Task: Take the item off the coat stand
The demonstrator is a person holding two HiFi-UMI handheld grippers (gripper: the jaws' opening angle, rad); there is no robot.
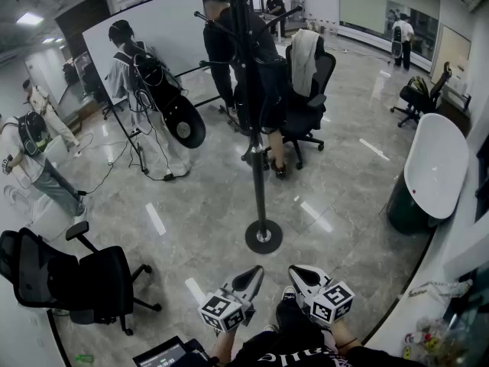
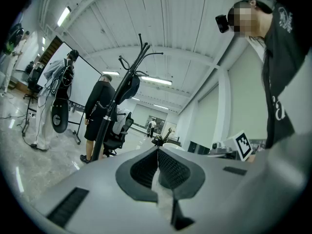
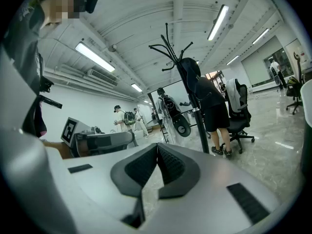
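Head view puts both tongs low in the centre of the frame. The left tongs [image 1: 257, 271] and the right tongs [image 1: 293, 271] are each clenched tip to tip, with nothing between them. Just above them the coat stand [image 1: 258, 174] rises from its round base on the glossy floor [image 1: 191, 220]. A dark item [image 3: 191, 72] hangs near the stand's top hooks, well apart from both tongs.
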